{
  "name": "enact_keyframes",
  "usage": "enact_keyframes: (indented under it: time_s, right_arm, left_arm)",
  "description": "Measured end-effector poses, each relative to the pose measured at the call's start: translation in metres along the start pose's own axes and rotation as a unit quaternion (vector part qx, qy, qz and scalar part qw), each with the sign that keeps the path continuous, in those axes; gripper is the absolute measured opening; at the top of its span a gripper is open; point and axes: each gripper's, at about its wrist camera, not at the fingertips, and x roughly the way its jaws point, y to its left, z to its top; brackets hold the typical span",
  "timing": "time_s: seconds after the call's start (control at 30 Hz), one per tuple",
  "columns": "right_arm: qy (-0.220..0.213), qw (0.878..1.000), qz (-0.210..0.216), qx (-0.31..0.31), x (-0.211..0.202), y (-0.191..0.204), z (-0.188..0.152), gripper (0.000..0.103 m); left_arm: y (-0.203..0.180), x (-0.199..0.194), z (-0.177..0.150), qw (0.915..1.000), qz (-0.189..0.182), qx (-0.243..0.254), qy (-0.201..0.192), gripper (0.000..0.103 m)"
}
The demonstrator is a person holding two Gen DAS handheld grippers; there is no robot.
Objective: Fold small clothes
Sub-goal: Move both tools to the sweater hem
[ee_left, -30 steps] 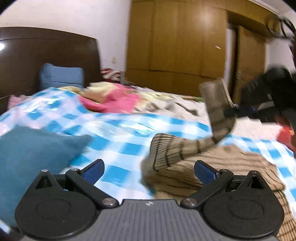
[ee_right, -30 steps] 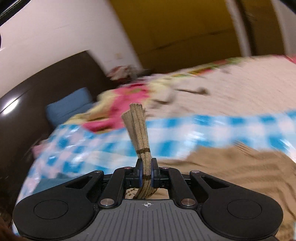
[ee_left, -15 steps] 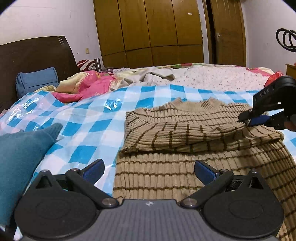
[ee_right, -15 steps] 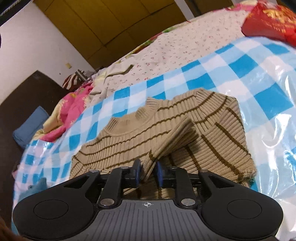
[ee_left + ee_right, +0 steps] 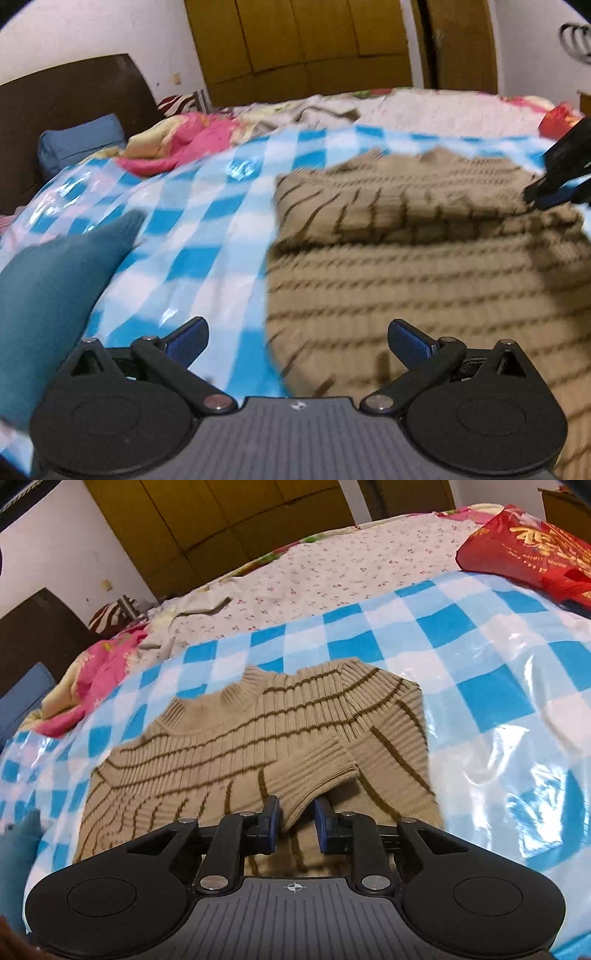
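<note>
1. Right tongs [image 5: 294, 826]: jaws parted with a clear gap, gripping nothing. The sleeve cuff [image 5: 314, 771] lies slack between the blue pads [image 5: 271, 825]; cannot tell if it touches the left one.
2. Left tongs [image 5: 297, 341]: spread wide, released, nothing between them. They hover over the near-left edge of the sweater [image 5: 424, 266]; that view is motion-blurred.
3. Sweater [image 5: 258, 738]: tan rib knit with dark brown stripes, lying flat on the bed, collar at the far side. One sleeve is folded across the chest, its cuff ending at the near right, at the right tongs.
4. In the left wrist view the right tongs [image 5: 554, 194] show at the right edge, at the end of the folded sleeve.
5. Under the sweater: glossy blue-and-white checked sheet [image 5: 480, 686], spread over the bed.
6. Left of the sweater, near: teal cloth item [image 5: 48, 295] on the checked sheet, apart from the sweater.
7. Far left: pink and yellow bedding [image 5: 181, 142] in a heap, blue pillow [image 5: 79, 142] against the dark headboard [image 5: 66, 94].
8. Far side: white floral bedsheet [image 5: 351, 565]; red bag [image 5: 524, 554] at far right.
9. Background: wooden wardrobe [image 5: 314, 40] along the far wall.
</note>
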Motion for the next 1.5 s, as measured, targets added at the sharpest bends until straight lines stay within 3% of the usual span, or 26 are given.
enact_keyframes:
  time_s: [0.23, 0.4, 0.57, 0.77, 0.9, 1.07, 1.37, 1.43, 1.5]
  right_arm:
    - [0.001, 0.999, 0.027, -0.043, -0.062, -0.004, -0.027, 0.026]
    - [0.047, 0.996, 0.033, -0.073, -0.105, -0.011, -0.064, 0.030]
    - [0.076, 0.995, 0.039, -0.054, -0.136, -0.030, -0.093, 0.035]
    - [0.100, 0.993, 0.033, -0.058, -0.156, -0.047, -0.124, 0.037]
    - [0.120, 0.992, 0.043, -0.024, -0.158, -0.061, -0.136, 0.037]
    - [0.128, 0.990, 0.047, -0.026, -0.159, -0.061, -0.148, 0.037]
    - [0.135, 0.989, 0.047, -0.027, -0.159, -0.057, -0.152, 0.039]
    - [0.138, 0.989, 0.053, -0.031, -0.161, -0.054, -0.152, 0.039]
    - [0.140, 0.988, 0.052, -0.039, -0.162, -0.052, -0.152, 0.039]
  left_arm:
    - [0.024, -0.029, -0.020, 0.9999, 0.005, -0.005, 0.012, 0.103]
    - [0.027, -0.052, -0.029, 0.9995, -0.017, 0.013, 0.021, 0.103]
    - [0.031, -0.069, -0.039, 0.9988, -0.024, 0.027, 0.032, 0.103]
    - [0.022, -0.096, -0.047, 0.9940, -0.077, 0.077, 0.014, 0.103]
    - [0.009, -0.088, -0.046, 0.9875, -0.108, 0.109, 0.035, 0.103]
    - [0.006, -0.066, -0.044, 0.9826, -0.133, 0.096, 0.086, 0.088]
    - [0.004, -0.057, -0.047, 0.9760, -0.151, 0.098, 0.123, 0.077]
    - [0.005, -0.060, -0.049, 0.9739, -0.158, 0.102, 0.127, 0.071]
    - [0.006, -0.064, -0.050, 0.9722, -0.163, 0.106, 0.130, 0.055]
